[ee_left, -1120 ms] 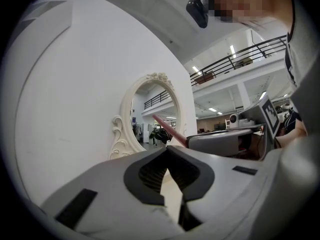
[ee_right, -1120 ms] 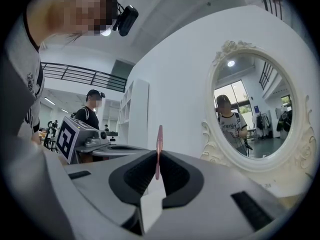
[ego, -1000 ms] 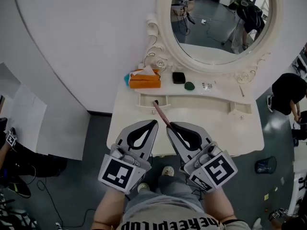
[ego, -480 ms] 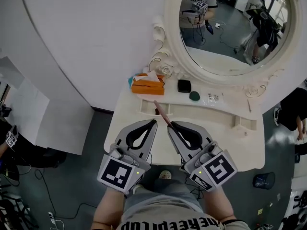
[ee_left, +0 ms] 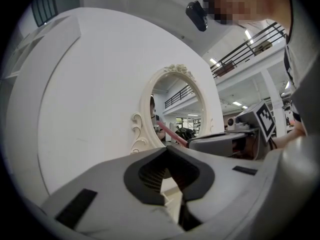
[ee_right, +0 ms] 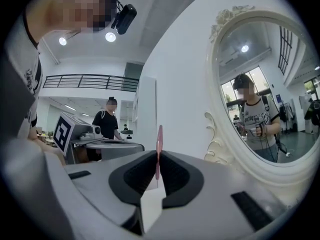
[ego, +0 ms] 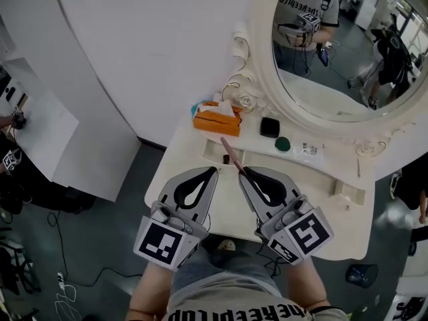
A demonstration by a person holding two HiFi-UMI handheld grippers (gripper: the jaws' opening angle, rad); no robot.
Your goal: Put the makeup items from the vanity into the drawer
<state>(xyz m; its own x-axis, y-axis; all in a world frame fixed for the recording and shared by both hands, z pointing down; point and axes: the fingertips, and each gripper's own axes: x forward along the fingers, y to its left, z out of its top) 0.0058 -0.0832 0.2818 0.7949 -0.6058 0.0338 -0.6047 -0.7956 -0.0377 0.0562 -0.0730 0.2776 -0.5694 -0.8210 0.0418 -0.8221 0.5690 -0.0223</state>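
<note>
Pink pencil (ego: 231,156) is clamped in the right gripper (ego: 245,173) fingers, its tip reaching across the drawer (ego: 214,156), which appears open; it is not yet released. Left gripper (ego: 211,173) fingers are clenched on nothing, just short of the drawer. Judged still to be moved: black compact (ego: 269,127), green pot (ego: 283,143) and small pieces (ego: 309,150), all on the surface (ego: 321,199) right of the drawer

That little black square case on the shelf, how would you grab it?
I'd come from above, jaws across two opposite straight edges of the black case. It lies flat and low, the mirror frame rises right behind it, and its sides look clear.
</note>
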